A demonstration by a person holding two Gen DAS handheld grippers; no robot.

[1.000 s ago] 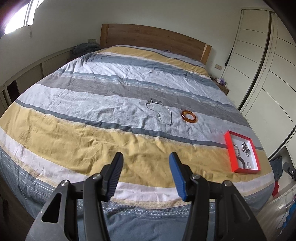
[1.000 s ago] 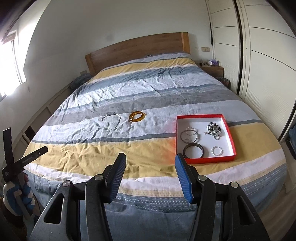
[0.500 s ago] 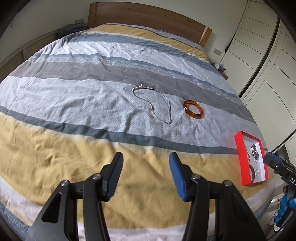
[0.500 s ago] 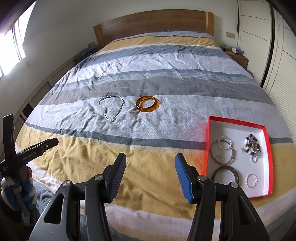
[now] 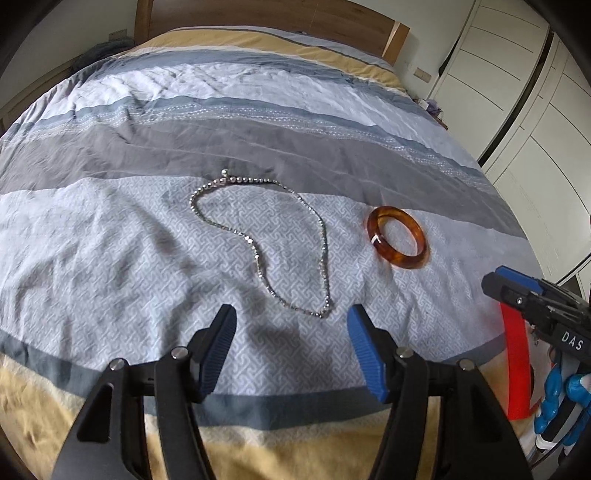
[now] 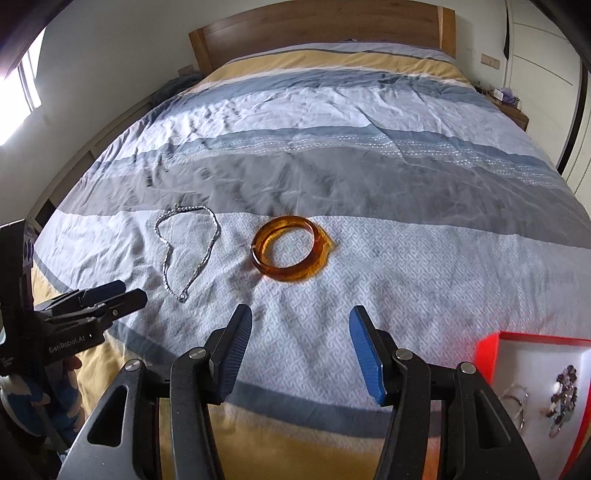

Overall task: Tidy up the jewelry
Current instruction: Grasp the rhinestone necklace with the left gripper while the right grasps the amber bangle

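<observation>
Both grippers are now seen much nearer the jewelry than half a second ago: the necklace and bangle fill more of each view, and the box is pushed to the right edge.

Two loose pieces are counted on the bedspread (image 5: 110, 236). To the left, one silver necklace (image 5: 258, 243) is laid in an open, irregular loop of small metallic beads, larger near its far end, on the pale patterned stripe. To its right, well apart from it, one amber bangle (image 5: 397, 236) is seen lying flat; it is thick, glossy and translucent, with brown mottling.

One left gripper (image 5: 291, 328) is held just short of the loop's near end, its jaws wide with nothing between them. Its fingers (image 5: 364, 347) are faced with ribbed blue pads on black arms.

One right gripper (image 6: 301, 338) is aimed at the bangle (image 6: 290, 249), which lies ahead of it and apart; its jaws are likewise spread wide and empty. In this view the necklace (image 6: 188, 247) is seen to the left.

At far right, one red box (image 6: 487, 350) with a white lining is partly cut off by the frame. Silvery hoops and a dark beaded cluster are seen inside; their number cannot be told.

The cover is striped in grey, blue, white and yellow cloth, finely wrinkled. One wooden headboard (image 6: 314, 26) is seen beyond.
</observation>
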